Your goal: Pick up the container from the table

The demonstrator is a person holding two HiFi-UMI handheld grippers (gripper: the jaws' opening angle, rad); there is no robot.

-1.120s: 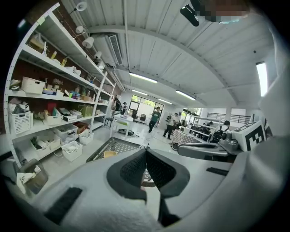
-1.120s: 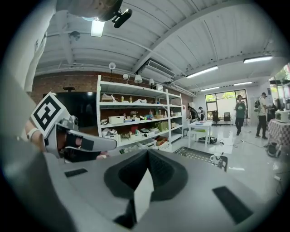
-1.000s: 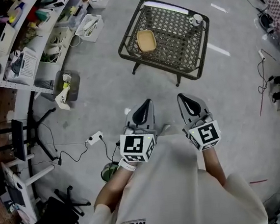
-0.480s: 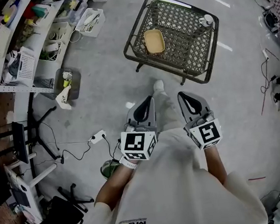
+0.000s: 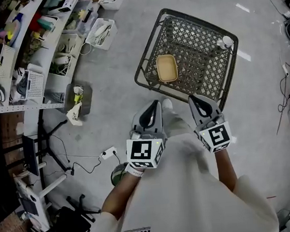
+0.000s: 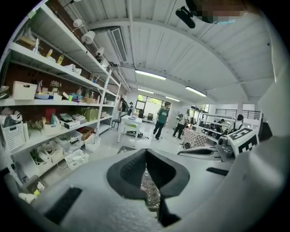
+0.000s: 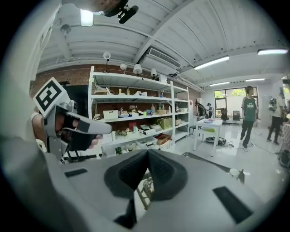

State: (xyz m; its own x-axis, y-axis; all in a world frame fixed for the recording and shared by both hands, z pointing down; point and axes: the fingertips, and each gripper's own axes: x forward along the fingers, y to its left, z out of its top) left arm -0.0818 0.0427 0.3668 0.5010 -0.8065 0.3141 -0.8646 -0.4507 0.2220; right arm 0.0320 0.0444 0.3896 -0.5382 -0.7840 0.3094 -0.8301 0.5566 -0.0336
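Note:
A shallow tan container (image 5: 167, 68) lies on the near-left part of a black metal lattice table (image 5: 203, 36). Both grippers are held side by side in front of me, short of the table's near edge. The left gripper (image 5: 152, 106) is shut with nothing in it, its jaws meeting at the tip (image 6: 146, 152). The right gripper (image 5: 195, 100) is also shut and empty (image 7: 147, 152). Through the left gripper's jaws a patch of the table's lattice (image 6: 149, 190) shows. The container is hidden in both gripper views.
A small white cup (image 5: 224, 42) stands at the table's far right corner. Shelves with bins and baskets (image 5: 37, 52) line the left side. A power strip (image 5: 107, 153) and cables lie on the floor. My shoe (image 5: 167, 104) shows between the grippers. People (image 6: 161, 118) stand far off.
I have stepped toward the table, so it and the container now sit closer to the grippers. Both grippers stay shut and held in the same pose.

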